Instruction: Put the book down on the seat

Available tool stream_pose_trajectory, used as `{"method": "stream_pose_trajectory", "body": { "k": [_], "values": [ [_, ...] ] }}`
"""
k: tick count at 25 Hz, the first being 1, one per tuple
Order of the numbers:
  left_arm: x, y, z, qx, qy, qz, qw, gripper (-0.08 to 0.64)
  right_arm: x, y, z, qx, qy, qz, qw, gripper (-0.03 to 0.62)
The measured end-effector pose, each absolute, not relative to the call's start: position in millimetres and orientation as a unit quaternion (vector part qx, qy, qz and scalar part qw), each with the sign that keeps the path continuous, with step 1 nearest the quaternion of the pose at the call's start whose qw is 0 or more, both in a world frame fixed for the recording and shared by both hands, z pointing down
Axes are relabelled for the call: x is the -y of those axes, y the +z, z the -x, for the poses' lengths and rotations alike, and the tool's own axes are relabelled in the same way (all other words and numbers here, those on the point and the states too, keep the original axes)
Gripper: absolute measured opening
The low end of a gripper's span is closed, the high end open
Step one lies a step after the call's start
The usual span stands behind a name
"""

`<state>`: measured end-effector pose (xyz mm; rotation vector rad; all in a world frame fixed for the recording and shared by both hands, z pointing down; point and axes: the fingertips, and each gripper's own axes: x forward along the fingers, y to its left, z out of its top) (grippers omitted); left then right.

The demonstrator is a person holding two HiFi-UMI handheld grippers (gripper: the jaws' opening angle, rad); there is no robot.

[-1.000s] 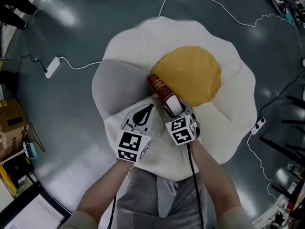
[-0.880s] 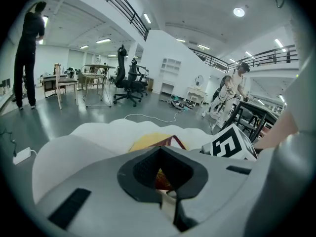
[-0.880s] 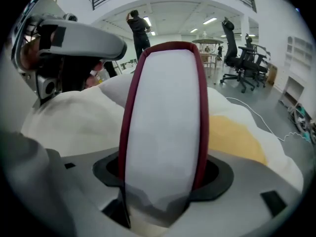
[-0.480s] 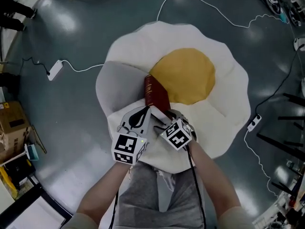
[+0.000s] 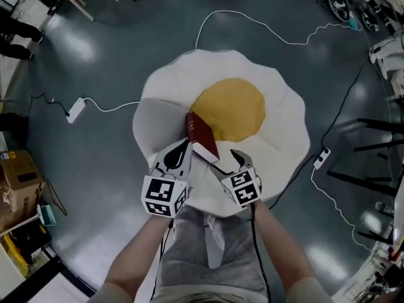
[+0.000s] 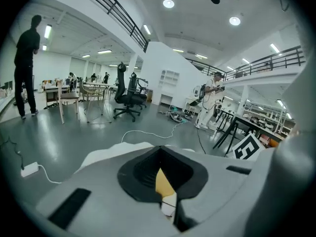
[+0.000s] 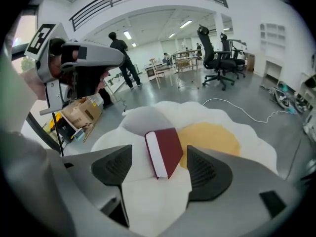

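A dark red book (image 5: 201,134) lies on the egg-shaped seat (image 5: 281,122), at the near left edge of its yellow yolk cushion (image 5: 230,109). In the right gripper view the book (image 7: 168,149) shows its cover up and its white page edge to the left. My right gripper (image 5: 226,161) hangs above and just short of the book. Its jaws have just been opening and stand open with nothing between them. My left gripper (image 5: 182,149) hovers beside the book's left, shut and empty, and its pads (image 6: 148,174) meet with only a slit between them.
White cables and a power strip (image 5: 76,109) lie on the grey floor around the seat, with a second strip (image 5: 322,158) at the right. A cardboard box (image 5: 16,178) stands at the left and black stands at the right. Office chairs (image 6: 126,95) and people stand far off.
The right gripper let go of the book, which now rests on the seat. Both grippers lifted and drew back toward the person.
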<state>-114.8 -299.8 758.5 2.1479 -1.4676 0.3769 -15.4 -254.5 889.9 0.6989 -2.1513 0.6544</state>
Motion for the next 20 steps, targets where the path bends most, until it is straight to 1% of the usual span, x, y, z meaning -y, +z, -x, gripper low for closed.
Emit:
{"method": "stream_pose_trajectory", "body": {
  "k": [8,10,12,14,17,20],
  "values": [
    [309.7,657.9,108.0,0.525,0.132,-0.811,0.224,-0.002,273.9,767.2,-8.6,0.845,0.255,-0.325,0.338,0.341],
    [309.6,633.9,105.9,0.524,0.126,-0.813,0.221,-0.002,279.6,733.7,-16.8,0.846,0.246,-0.345,0.323,0.319],
    [310.2,609.5,105.5,0.523,0.121,-0.816,0.214,-0.002,283.7,700.3,-21.9,0.849,0.233,-0.36,0.308,0.265],
    [310.1,583.7,107.2,0.523,0.116,-0.819,0.204,-0.002,284.9,668.7,-24.4,0.852,0.219,-0.372,0.296,0.239],
    [309.7,545.8,108.8,0.523,0.11,-0.824,0.189,-0.002,284.6,623.6,-29.2,0.854,0.207,-0.39,0.277,0.224],
    [307.1,512.4,110.6,0.52,0.097,-0.828,0.185,-0.002,283.7,579.1,-33.7,0.854,0.195,-0.409,0.256,0.193]
  ]
}}
